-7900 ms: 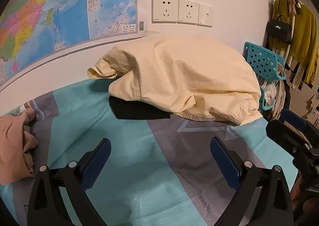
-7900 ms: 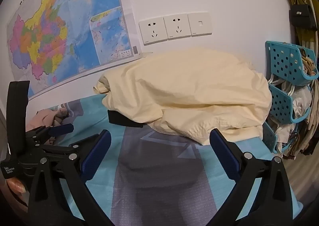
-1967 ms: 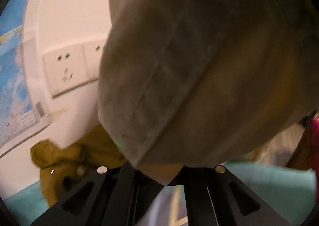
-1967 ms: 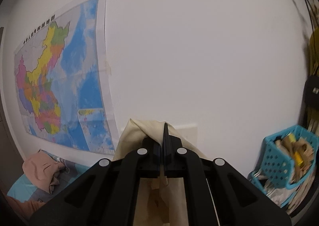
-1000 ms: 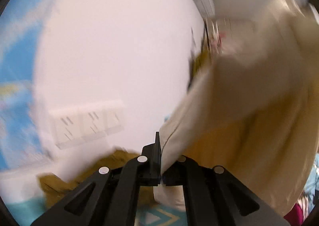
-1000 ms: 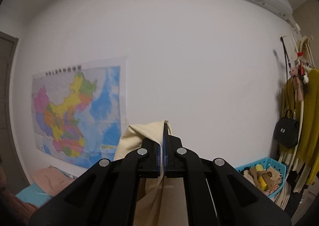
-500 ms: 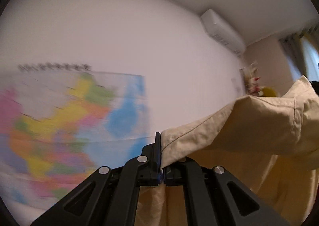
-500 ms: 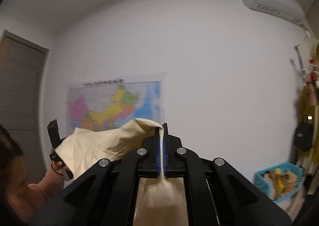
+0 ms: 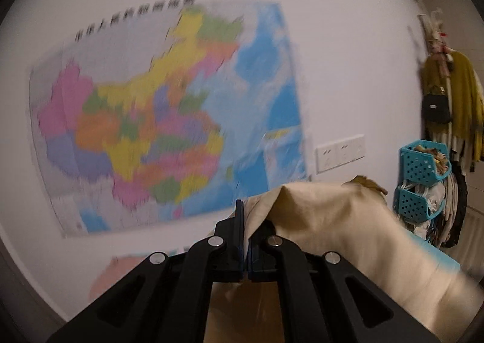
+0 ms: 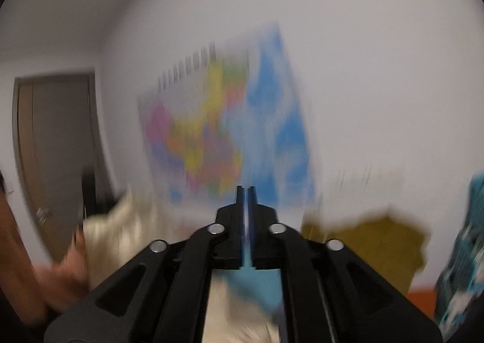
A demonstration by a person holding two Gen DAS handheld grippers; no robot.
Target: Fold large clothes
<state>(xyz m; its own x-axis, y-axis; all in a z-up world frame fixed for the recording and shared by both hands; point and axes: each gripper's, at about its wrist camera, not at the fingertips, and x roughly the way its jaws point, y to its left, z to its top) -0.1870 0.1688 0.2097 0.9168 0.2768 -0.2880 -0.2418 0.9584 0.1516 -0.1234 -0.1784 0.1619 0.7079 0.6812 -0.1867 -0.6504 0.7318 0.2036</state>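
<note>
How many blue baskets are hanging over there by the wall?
2. The upper basket hangs on the right beside the hanging clothes, and the lower basket sits directly under it. More may be hidden behind the cream cloth.

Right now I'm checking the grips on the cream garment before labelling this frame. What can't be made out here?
- Right wrist view: motion blur; whether any cream garment remains between the opening jaws of the right gripper is unclear.
- Left wrist view: left gripper hides the pinched edge.
- Map lettering: blurred in both views.
</note>
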